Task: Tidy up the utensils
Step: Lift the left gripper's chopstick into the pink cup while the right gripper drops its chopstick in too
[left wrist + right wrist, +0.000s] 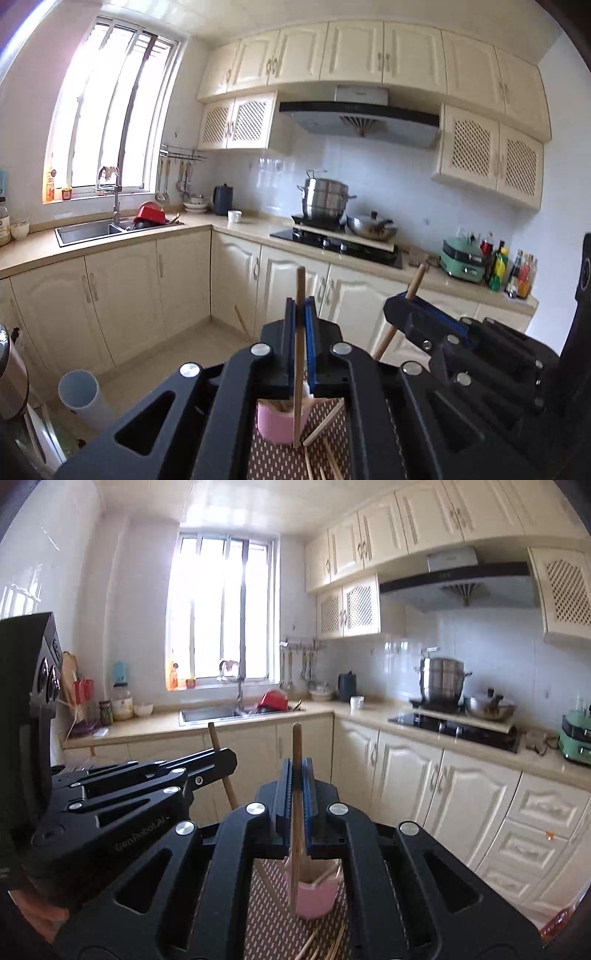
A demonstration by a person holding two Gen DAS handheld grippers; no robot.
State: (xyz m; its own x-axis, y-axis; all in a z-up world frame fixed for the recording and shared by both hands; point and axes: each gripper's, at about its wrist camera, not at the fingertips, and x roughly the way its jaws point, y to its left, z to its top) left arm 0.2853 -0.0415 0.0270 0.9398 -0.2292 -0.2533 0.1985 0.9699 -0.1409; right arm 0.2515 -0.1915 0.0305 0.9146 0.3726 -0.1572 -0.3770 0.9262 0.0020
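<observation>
My left gripper (pixel 300 306) is shut on a wooden chopstick (pixel 300 284) held upright, its lower end by a pink cup (pixel 277 424) on a dotted mat (pixel 273 461). My right gripper (pixel 298 771) is shut on another upright wooden chopstick (pixel 297 746) above the same pink cup (pixel 314 899), which holds a few chopsticks. Each gripper shows in the other's view: the right gripper (pixel 400 301) at the right, the left gripper (pixel 227 758) at the left. Several loose chopsticks (pixel 325 428) lie on the mat beside the cup; they also show in the right wrist view (pixel 325 945).
A white tube (pixel 83 400) stands at lower left beside a metal bin (pixel 11 376). Beyond are cream cabinets (pixel 122 288), a sink (pixel 88 229), and a stove (pixel 340 243) with a steel pot (pixel 325 199). A green appliance (pixel 576 738) sits on the counter at right.
</observation>
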